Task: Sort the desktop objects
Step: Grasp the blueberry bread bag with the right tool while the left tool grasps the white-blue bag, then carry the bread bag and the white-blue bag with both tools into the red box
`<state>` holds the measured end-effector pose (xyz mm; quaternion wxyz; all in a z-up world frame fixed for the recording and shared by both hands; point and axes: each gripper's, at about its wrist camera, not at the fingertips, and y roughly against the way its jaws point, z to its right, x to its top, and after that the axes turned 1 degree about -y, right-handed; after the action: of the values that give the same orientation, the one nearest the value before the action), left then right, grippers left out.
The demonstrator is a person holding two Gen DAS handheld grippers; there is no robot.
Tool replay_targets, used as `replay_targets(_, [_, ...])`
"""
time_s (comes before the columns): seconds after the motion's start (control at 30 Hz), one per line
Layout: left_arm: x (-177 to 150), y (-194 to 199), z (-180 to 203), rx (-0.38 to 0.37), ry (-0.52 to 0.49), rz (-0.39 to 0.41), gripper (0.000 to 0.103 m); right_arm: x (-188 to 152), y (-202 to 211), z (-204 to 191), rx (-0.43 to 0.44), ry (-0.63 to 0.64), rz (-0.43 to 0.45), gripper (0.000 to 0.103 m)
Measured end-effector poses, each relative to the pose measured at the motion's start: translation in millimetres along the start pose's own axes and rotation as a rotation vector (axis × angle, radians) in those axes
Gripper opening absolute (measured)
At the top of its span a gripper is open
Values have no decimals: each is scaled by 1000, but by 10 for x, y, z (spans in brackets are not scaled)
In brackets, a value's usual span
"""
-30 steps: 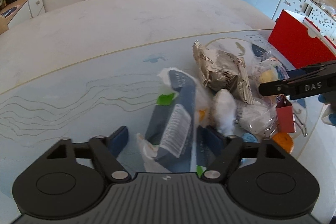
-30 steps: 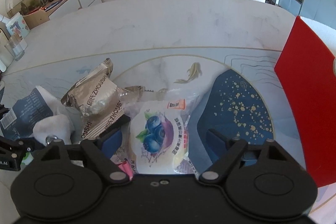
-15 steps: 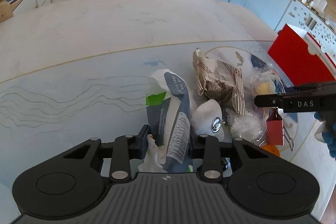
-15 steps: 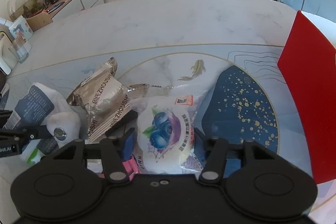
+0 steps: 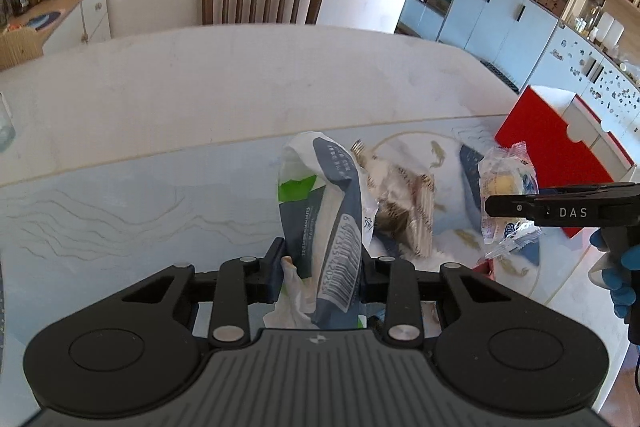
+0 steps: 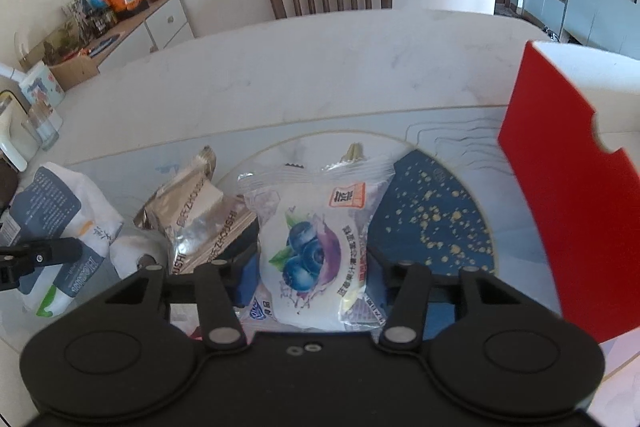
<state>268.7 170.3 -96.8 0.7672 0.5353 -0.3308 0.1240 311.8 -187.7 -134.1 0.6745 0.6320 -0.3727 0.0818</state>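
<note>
1. Left wrist view: left gripper (image 5: 322,267) fingers, spread around the blue-and-white packet (image 5: 326,219) a second ago, now pinch its lower part. Packet stands up between the fingers, raised off the surface (image 5: 200,99) where it lay flat before.
2. Ahead-right of the fingers, the silver snack wrapper (image 5: 404,215) lies on the surface. Further right, the right gripper (image 5: 520,205) comes in side-on with the clear snack bag (image 5: 506,187) in it.
3. Meaning, my read: pick done, packet ready to carry to a sorting spot.
4. Right wrist view: right gripper (image 6: 314,273) fingers have just been closing and now press both sides of the blueberry snack bag (image 6: 316,243), which sits a bit higher than before.
5. Left of the fingers: silver wrapper (image 6: 196,215), then the blue-and-white packet (image 6: 60,227) in the left gripper's tip (image 6: 44,253).
6. Container: red box (image 6: 568,195) far right of the fingers, wall facing the camera; inside is hidden, contents can't tell. Probably the drop spot for one of the two.
</note>
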Motion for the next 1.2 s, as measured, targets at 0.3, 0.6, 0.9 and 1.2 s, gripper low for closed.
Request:
replay_targets(0.3, [80,227,259,-17,2,31,31,11,339,54,49,-13,38,52])
replay_targets(0.6, [130,360,740,-44,-38,48,32,-62,679,221,63,-20,43,52])
replay_targets(0.9, [273,282,1243,-86,-75,38,32,-89,972,520,57,-16,34,52])
replay_targets(1.2, [470,141,1831,-124,-124,30,32,13,1256,957,70,-13,30,52])
